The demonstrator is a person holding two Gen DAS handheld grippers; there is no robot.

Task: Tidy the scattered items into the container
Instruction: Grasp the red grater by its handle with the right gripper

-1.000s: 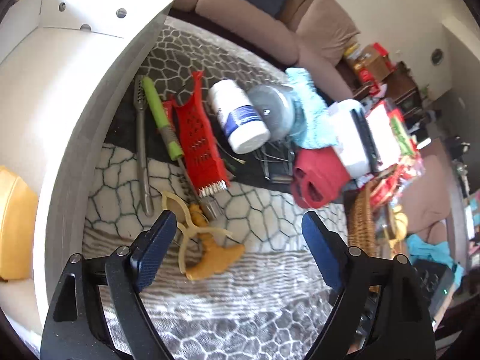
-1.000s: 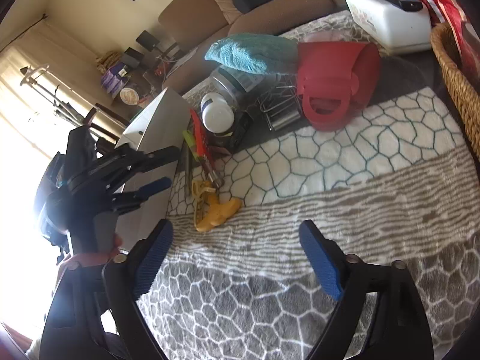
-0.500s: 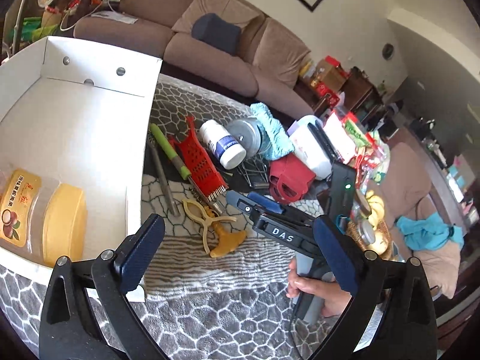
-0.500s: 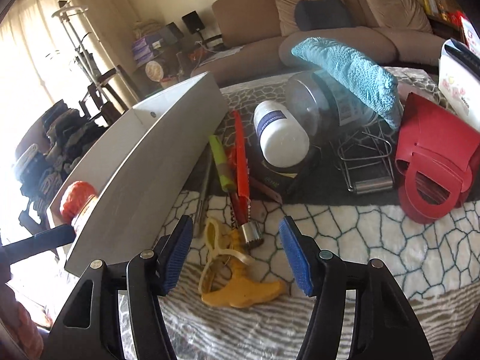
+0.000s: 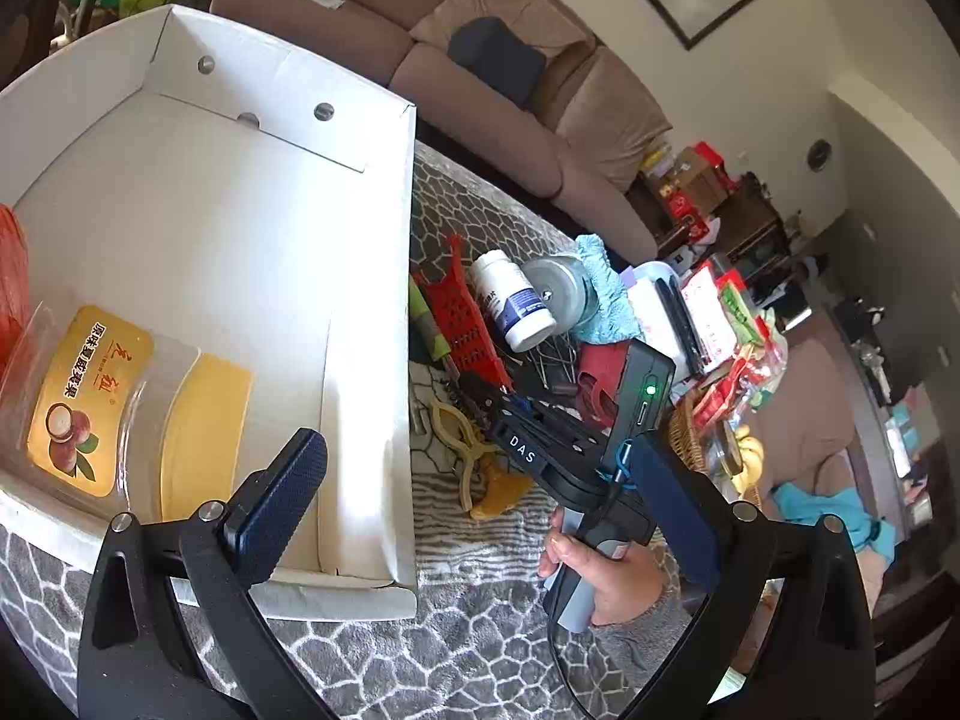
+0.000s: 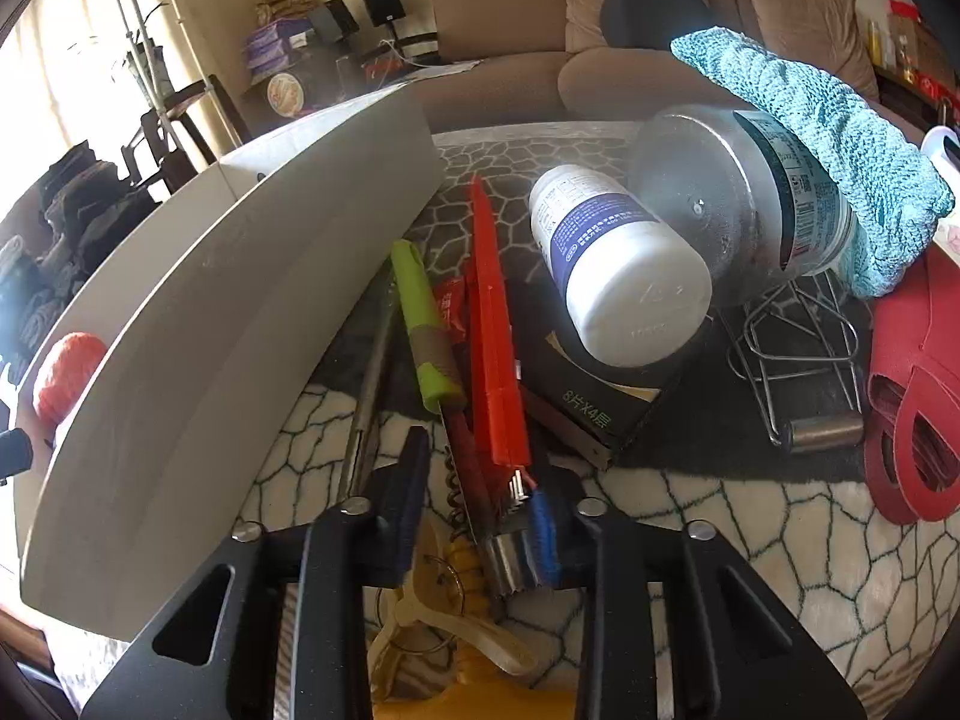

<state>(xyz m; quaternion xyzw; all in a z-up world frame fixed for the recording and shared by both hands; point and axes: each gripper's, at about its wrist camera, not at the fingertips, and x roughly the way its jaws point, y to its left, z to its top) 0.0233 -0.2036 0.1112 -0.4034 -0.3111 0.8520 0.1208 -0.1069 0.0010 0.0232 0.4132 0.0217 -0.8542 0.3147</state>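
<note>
The white cardboard box (image 5: 372,324) lies at left; a yellow snack pack (image 5: 90,396) is inside it. My left gripper (image 5: 480,516) is open and empty above the box's near corner. My right gripper (image 6: 480,516) is low on the blanket with its jaws narrowed around the metal end of a green-handled tool (image 6: 429,324), beside the red grater (image 6: 495,348); the right pad (image 6: 543,531) is at the metal tip, the left pad is apart from it. The yellow slingshot-shaped tool (image 6: 456,642) lies under the gripper. The right gripper body also shows in the left wrist view (image 5: 540,450).
A white pill bottle (image 6: 618,264), a metal-lidded jar (image 6: 738,204) under a teal cloth (image 6: 822,120), a wire rack (image 6: 792,360), a black carton (image 6: 606,396) and a red slicer (image 6: 918,420) lie to the right. A wicker basket (image 5: 690,438) stands beyond.
My left gripper has risen and pulled back over the box. My right gripper has moved forward and down to the green-handled tool and narrowed its jaws.
</note>
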